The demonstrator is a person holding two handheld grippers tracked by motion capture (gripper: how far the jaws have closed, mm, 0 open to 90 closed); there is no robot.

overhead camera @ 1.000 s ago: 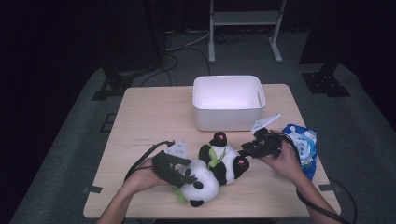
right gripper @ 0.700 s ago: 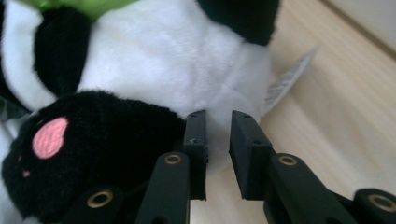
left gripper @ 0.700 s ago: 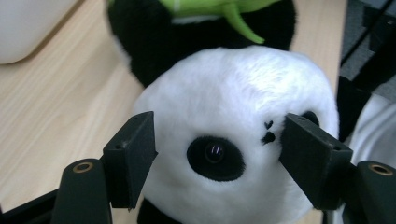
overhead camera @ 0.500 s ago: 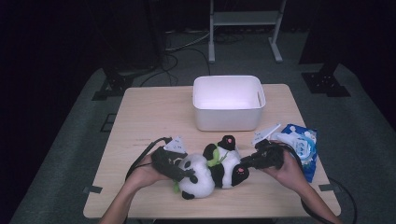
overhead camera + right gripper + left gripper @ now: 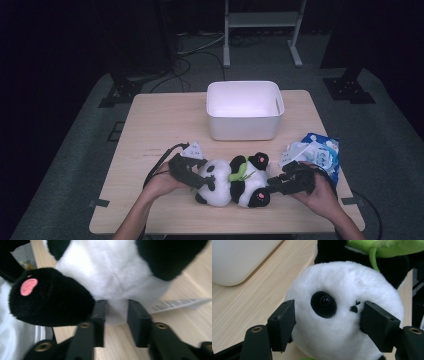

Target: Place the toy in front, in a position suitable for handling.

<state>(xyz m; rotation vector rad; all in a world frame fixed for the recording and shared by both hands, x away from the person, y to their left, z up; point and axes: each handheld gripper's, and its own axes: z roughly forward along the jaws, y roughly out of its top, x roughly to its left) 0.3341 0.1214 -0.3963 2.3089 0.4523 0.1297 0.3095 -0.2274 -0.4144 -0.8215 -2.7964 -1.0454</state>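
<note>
Lying on the surface (image 5: 150,135) before the white bin (image 5: 245,110), the plush panda (image 5: 232,182) looks light and squashy. The left gripper (image 5: 328,322) squeezes its head; the right gripper (image 5: 116,321), jaws just reopened, brackets its white tail, a slim hold likely to slip.

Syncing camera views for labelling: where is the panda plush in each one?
High view: panda plush lies near the table's front edge, between the two grippers.
Left gripper view: its white head with one black eye patch sits between the jaws.
Right gripper view: its white underside and a black foot with a pink pad sit above the jaws.
Shared landmark: the light wooden table.
</note>
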